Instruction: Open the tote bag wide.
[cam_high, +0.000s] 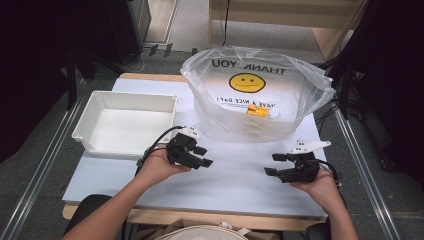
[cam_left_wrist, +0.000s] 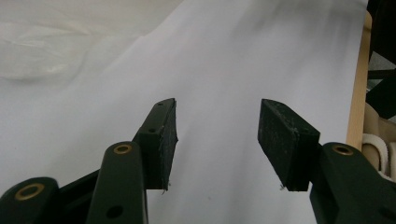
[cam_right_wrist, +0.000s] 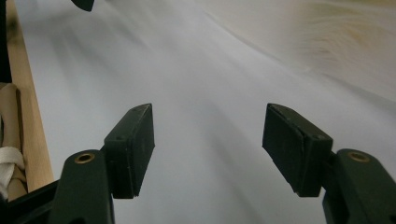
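While both tongs, left (cam_high: 206, 156) and right (cam_high: 274, 164), hung open and empty over the bench (cam_high: 235, 170), nothing was grasped. Probably a start: next, reaching far into the bag (cam_high: 257, 95) for the orange packet (cam_high: 258, 110).

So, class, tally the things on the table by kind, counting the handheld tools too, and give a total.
Clear plastic bags: 1
White bins: 1
Orange packets in the bag: 1
Handheld tools, left tool and right tool: 2
Total: 5
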